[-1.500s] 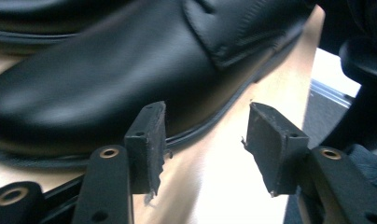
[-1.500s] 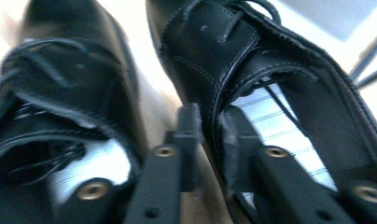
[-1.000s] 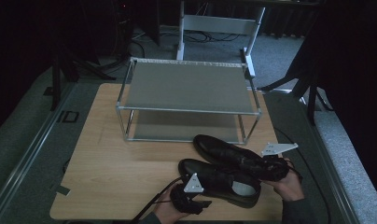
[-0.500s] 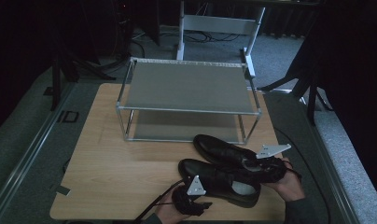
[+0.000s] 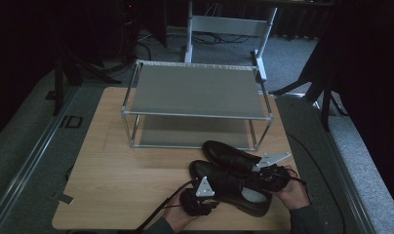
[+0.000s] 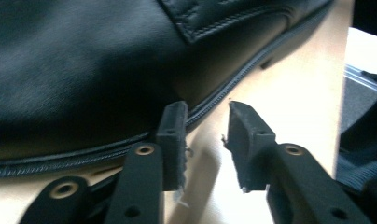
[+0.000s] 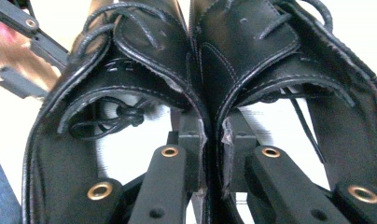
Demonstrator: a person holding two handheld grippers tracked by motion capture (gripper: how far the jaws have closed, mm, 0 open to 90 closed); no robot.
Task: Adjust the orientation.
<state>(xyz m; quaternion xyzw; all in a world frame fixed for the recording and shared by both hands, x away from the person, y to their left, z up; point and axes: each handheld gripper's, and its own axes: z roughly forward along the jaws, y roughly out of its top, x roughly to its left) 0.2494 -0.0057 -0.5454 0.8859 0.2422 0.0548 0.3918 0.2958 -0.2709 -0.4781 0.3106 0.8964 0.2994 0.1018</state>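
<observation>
Two black leather lace-up shoes lie side by side at the table's front right, the near shoe point(image 5: 234, 191) and the far shoe point(image 5: 228, 154). My right gripper point(image 5: 269, 176) is at their heel ends. In the right gripper view it point(image 7: 213, 156) has one jaw inside each shoe and is shut on the two adjoining inner walls, left shoe point(image 7: 107, 98) and right shoe point(image 7: 280, 70). My left gripper point(image 5: 197, 200) stands beside the near shoe's toe. In the left gripper view it point(image 6: 206, 135) is open, empty, just short of the shoe's sole edge point(image 6: 84, 70).
A two-tier metal shoe rack point(image 5: 197, 90) stands at the back middle of the wooden table point(image 5: 117, 170), both shelves bare. A white chair frame point(image 5: 229, 24) is behind it. The table's front edge runs just below my hands.
My right gripper has slid left and down onto the shoes' heel openings and pinched their inner walls. The left gripper has hardly moved.
</observation>
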